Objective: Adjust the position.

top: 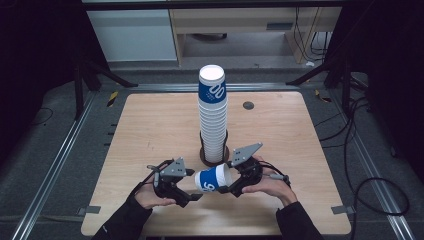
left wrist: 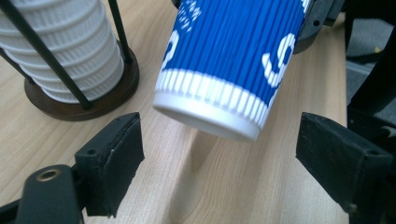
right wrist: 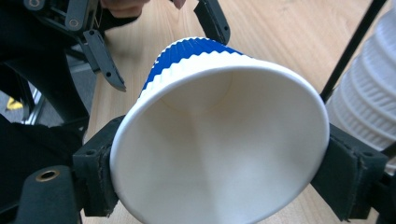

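Note:
A blue-and-white ribbed paper cup lies level in the air above the table's near middle. My right gripper is shut on its wide mouth end; in the right gripper view both pads press the rim of the cup from either side. The cup's base points at my left gripper, which is open, its two pads standing wide on either side of the base without touching it. Just behind stands a tall stack of the same cups in a dark wire holder with a round base.
The wooden table has a small dark round insert at the back right. Metal rails run along both sides on the floor, with black stand legs and cables beyond. A person's hands and dark sleeves enter at the bottom.

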